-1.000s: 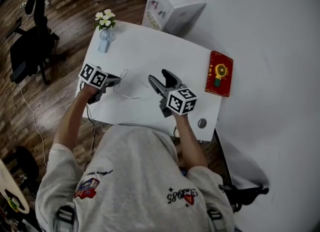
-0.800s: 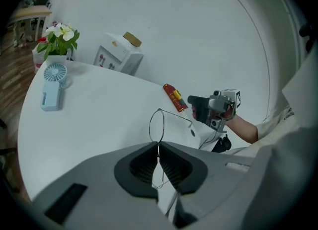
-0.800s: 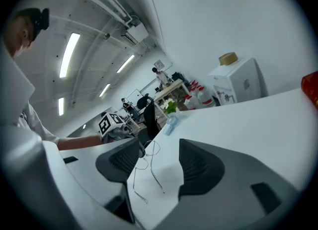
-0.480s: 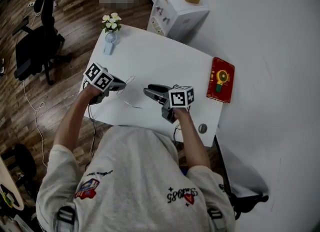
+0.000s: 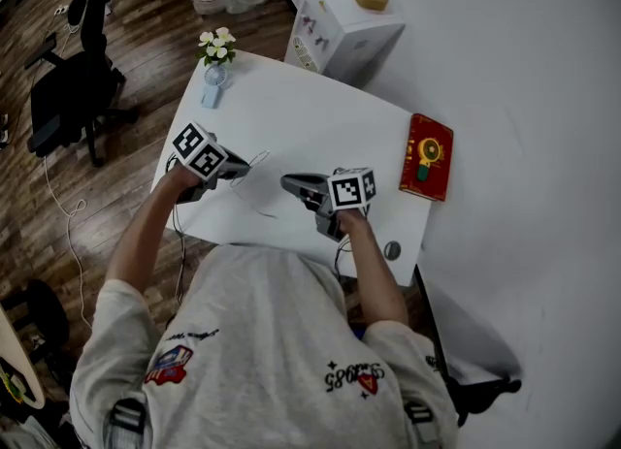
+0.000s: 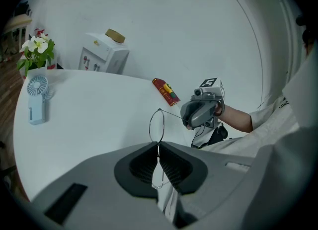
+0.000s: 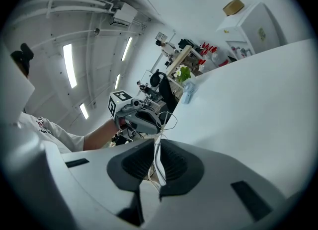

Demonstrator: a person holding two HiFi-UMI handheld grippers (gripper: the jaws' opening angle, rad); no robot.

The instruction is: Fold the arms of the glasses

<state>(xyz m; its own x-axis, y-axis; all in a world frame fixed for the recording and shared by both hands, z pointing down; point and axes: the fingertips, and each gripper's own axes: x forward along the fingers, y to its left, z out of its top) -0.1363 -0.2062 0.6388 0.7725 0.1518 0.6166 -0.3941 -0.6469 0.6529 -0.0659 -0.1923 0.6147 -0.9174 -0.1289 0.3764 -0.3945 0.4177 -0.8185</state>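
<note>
White table (image 5: pixel 291 117) on a dark wood-plank floor (image 5: pixel 136 20), black office chair (image 5: pixel 63 98) to its left, white cabinet (image 5: pixel 340 30) beyond the far edge, smooth white backdrop (image 5: pixel 524 98) curving to the right, strip lights (image 7: pixel 68 65) glowing on a white ceiling (image 7: pixel 99 50).

White table (image 5: pixel 320 122), lightly loaded.
Red box (image 5: pixel 427 157) at one edge; small blue fan (image 5: pixel 212 85) far across from it; grey round knob (image 5: pixel 391 250) near box, by the corner.
</note>
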